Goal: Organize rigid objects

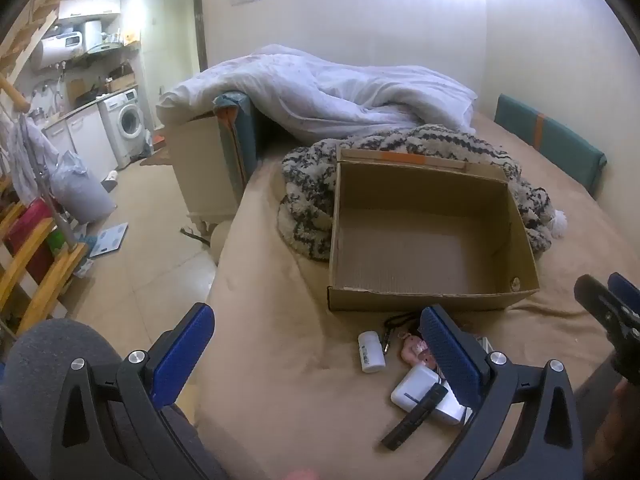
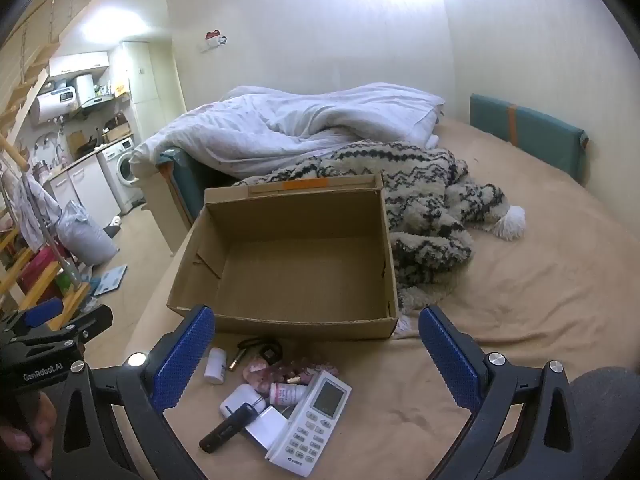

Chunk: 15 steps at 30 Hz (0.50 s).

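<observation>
Nothing is packed yet: the box (image 2: 296, 256) ahead of both claws sits empty. The remote (image 2: 310, 424), bottles and other items lie on the bed just below the right claw (image 2: 316, 356). Both claws, left (image 1: 316, 356) included, gape apart, holding nothing.

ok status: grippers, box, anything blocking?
Left gripper open, right gripper open, both holding nothing. Cardboard box empty on bed. Remote, white bottle and other small items in front of it. Path clear.
</observation>
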Available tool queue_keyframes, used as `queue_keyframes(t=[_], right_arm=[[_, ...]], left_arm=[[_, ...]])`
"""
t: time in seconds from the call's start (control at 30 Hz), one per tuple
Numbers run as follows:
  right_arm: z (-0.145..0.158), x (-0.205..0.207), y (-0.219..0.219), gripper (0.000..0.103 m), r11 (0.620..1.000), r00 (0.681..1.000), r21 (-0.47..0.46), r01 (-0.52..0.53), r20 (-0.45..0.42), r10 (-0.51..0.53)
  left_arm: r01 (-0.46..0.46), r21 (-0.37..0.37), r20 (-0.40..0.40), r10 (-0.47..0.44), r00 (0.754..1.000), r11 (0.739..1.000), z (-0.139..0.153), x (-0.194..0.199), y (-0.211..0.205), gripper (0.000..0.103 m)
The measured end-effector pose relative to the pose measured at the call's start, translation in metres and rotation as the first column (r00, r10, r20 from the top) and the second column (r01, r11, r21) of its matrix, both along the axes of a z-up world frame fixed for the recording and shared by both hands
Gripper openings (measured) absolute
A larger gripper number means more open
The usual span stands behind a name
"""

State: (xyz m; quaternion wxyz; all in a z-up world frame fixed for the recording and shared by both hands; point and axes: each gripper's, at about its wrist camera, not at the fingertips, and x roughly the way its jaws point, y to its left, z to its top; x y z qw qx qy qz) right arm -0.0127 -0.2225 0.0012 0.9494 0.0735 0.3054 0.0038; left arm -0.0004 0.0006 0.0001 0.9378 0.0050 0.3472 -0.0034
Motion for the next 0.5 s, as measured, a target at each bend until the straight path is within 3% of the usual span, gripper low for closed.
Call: queue_keyframes(t=[0.5], right_arm=[[-0.0013,-0.0004,0.0027,0.103,1.0,1.0,-0.01,0.001,-0.003,-0.001]], left_arm=[[-0.002,0.025,0.002,0.002,1.0,1.0,0.0044,-0.0009,0.0005,0.103]])
